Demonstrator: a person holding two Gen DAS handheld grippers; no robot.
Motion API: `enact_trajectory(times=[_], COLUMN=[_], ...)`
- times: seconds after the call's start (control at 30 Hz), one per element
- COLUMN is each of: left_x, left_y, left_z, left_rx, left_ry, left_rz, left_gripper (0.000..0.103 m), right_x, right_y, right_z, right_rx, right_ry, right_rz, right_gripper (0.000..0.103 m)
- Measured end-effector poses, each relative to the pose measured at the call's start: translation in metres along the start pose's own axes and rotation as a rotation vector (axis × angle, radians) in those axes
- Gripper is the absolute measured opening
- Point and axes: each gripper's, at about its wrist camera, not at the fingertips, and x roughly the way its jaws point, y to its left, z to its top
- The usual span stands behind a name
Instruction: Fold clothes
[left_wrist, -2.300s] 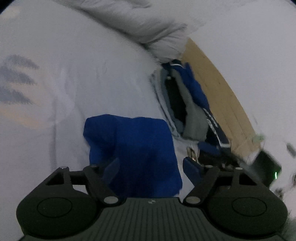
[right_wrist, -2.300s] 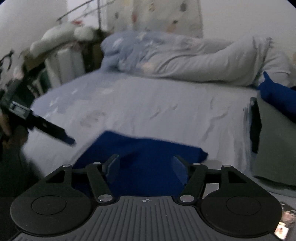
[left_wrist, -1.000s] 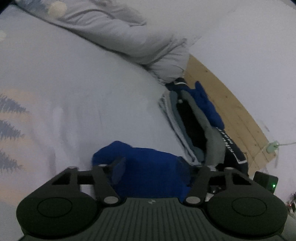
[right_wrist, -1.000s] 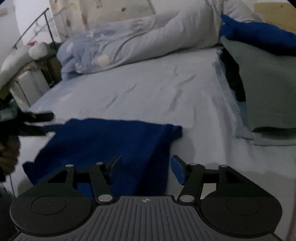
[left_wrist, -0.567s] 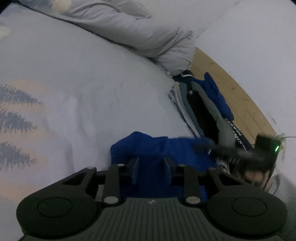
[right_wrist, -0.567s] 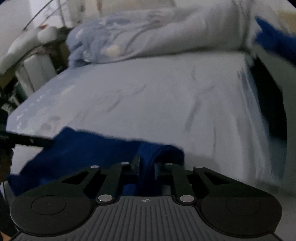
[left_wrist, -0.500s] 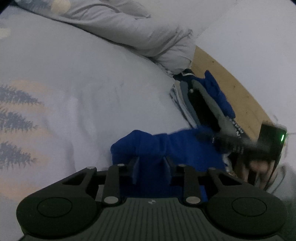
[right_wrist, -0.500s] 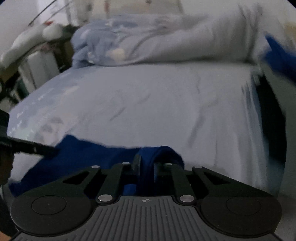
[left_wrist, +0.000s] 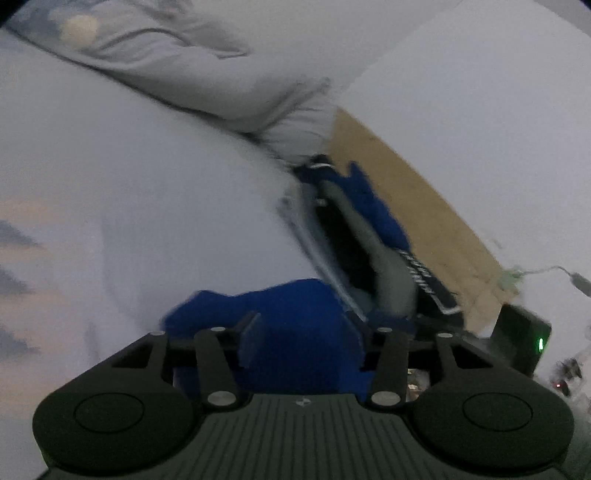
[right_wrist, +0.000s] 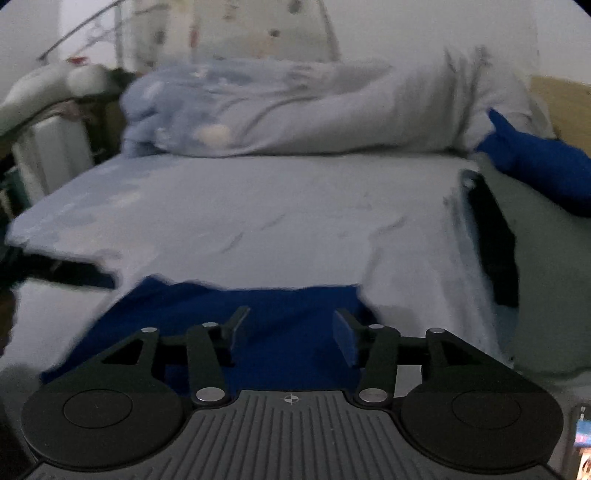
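A pale-sheeted bed (right_wrist: 280, 221) filled the dim room, a rumpled duvet (right_wrist: 295, 110) heaped at its far end against a white wall (left_wrist: 480, 110)

both wrist views low over the bed (right_wrist: 295, 221), sharing the blue garment (left_wrist: 295, 314)

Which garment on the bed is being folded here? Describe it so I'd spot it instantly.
Start from the bed with its pale sheet and the rumpled duvet at the far end. The blue garment lies flat at the near edge, right before the grippers. Unlike the other blue piece atop the stacked clothes pile on the right, it lies alone on the sheet.
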Motion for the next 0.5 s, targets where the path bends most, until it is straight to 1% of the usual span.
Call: enact_trajectory(times=[0.07,0.17,0.23,0.27,0.33,0.4,0.43,0.47,0.5], left_x=[0.003,0.008,0.01,0.01,0.01,0.007,0.006,0.004,0.005], left_y=[-0.012,-0.026,-0.031,-0.031,-0.028,-0.024,-0.023,-0.023,-0.023], left_z=[-0.001,-0.01,-0.019,-0.022,-0.025,-0.024,-0.023,-0.023,-0.022], left_rx=[0.053,0.132,0.176,0.182,0.178,0.162,0.155,0.149,0.15], left_ry=[0.023,0.116,0.165,0.185,0.198,0.193,0.186,0.18,0.178], left_rz=[-0.044,-0.114,-0.115,-0.108,-0.082,-0.069,-0.072,-0.074,-0.072], left_gripper=[0.054,0.054,0.054,0.054,0.054,0.054,0.054,0.054,0.054], right_x=[-0.012,-0.027,-0.027,-0.025,-0.017,-0.008,-0.006,-0.005,-0.007], right_y=[0.019,0.029,0.033,0.035,0.042,0.049,0.053,0.056,0.057], right_z=[-0.012,-0.029,-0.04,-0.045,-0.056,-0.065,-0.069,-0.073,-0.073], right_rx=[-0.134,-0.278,-0.356,-0.402,-0.498,-0.584,-0.631,-0.668,-0.671], right_ry=[0.029,0.092,0.149,0.167,0.194,0.231,0.242,0.246,0.238], right_rz=[0.007,0.001,-0.016,-0.028,-0.046,-0.06,-0.072,-0.084,-0.096], right_gripper=[0.06,0.061,0.061,0.061,0.061,0.059,0.056,0.034,0.016])
